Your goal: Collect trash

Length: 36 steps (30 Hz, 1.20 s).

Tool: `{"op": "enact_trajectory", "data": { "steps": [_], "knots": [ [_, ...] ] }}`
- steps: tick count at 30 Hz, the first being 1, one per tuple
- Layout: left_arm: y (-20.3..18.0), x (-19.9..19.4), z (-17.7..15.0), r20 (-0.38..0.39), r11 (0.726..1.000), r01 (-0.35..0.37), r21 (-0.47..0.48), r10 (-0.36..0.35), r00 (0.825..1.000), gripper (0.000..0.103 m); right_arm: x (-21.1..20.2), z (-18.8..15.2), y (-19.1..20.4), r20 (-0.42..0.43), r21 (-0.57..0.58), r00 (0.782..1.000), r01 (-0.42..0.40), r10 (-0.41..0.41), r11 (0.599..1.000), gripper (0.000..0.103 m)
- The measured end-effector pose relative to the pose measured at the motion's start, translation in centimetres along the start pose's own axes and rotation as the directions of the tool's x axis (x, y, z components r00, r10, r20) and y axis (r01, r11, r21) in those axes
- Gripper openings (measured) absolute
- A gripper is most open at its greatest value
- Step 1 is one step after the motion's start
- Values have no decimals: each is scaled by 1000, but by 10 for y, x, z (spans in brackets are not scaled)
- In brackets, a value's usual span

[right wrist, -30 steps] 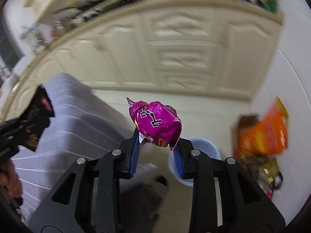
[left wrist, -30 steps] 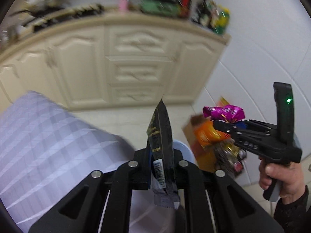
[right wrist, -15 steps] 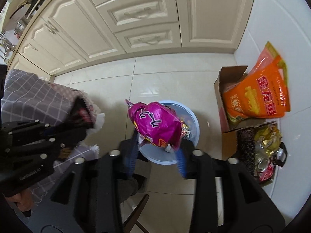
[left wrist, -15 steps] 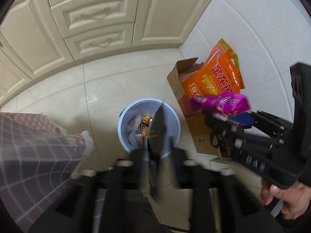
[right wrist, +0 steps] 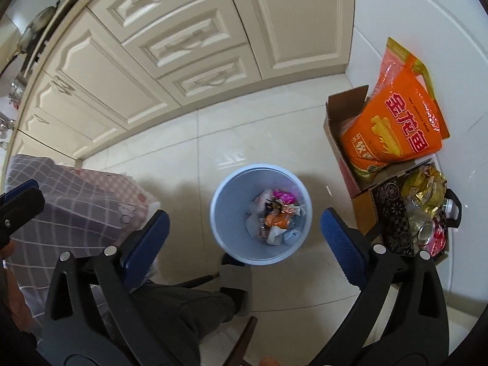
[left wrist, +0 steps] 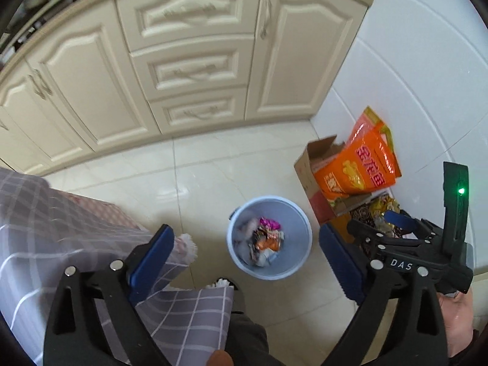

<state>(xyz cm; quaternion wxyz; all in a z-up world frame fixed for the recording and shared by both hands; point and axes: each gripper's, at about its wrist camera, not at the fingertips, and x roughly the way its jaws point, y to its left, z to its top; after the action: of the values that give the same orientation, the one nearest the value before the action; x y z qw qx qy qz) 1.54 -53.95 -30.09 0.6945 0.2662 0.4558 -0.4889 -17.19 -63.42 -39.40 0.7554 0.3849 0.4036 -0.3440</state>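
A pale blue trash bin stands on the white tiled floor below both grippers. Crumpled wrappers fill its bottom, with a pink wrapper on top at the far side. My left gripper hangs over the bin. Its jaws are opening wide and nothing is between them. My right gripper is also above the bin, its jaws opening and empty. It shows in the left wrist view at the right, held by a hand. The left gripper's tip peeks in at the right view's left edge.
A cardboard box with an orange bag stands right of the bin against the white wall. Beside it is a dark patterned box of cans and wrappers. Cream cabinets line the back. A grey checked cloth and a dark trouser leg are near.
Both grippers tipped down over the bin and opened. The dark wrapper left the left jaws and the pink wrapper left the right jaws; the pink one now lies in the bin.
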Motion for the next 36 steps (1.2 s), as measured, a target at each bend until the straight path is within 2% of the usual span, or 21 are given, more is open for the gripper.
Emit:
{"op": "enact_trajectory", "data": {
  "steps": [6, 10, 18, 23, 29, 30, 33, 36],
  "knots": [
    [2, -70, -24, 131, 999, -35, 5, 34, 991, 98, -50, -10, 38, 74, -34, 995, -57, 59, 998, 97],
    [11, -119, -43, 220, 999, -50, -19, 53, 974, 98, -88, -17, 75, 127, -91, 986, -98, 109, 991, 97],
    [43, -211, -85, 371, 989, -105, -105, 136, 919, 98, -157, -38, 158, 200, -233, 953, -178, 227, 956, 97],
    [69, -259, -112, 425, 974, -137, -181, 202, 882, 98, -193, -55, 203, 232, -302, 929, -213, 289, 929, 97],
    [94, -318, -151, 474, 941, -203, -271, 314, 822, 98, -236, -84, 259, 275, -411, 903, -201, 331, 889, 97],
    [97, -330, -160, 480, 932, -224, -287, 342, 808, 98, -242, -90, 269, 283, -431, 899, -192, 335, 882, 97],
    [108, -359, -182, 486, 891, -290, -349, 437, 757, 98, -263, -109, 294, 306, -489, 875, -193, 374, 851, 97],
    [119, -391, -206, 482, 835, -347, -427, 535, 694, 98, -284, -130, 320, 323, -550, 847, -194, 422, 812, 97]
  ]
}}
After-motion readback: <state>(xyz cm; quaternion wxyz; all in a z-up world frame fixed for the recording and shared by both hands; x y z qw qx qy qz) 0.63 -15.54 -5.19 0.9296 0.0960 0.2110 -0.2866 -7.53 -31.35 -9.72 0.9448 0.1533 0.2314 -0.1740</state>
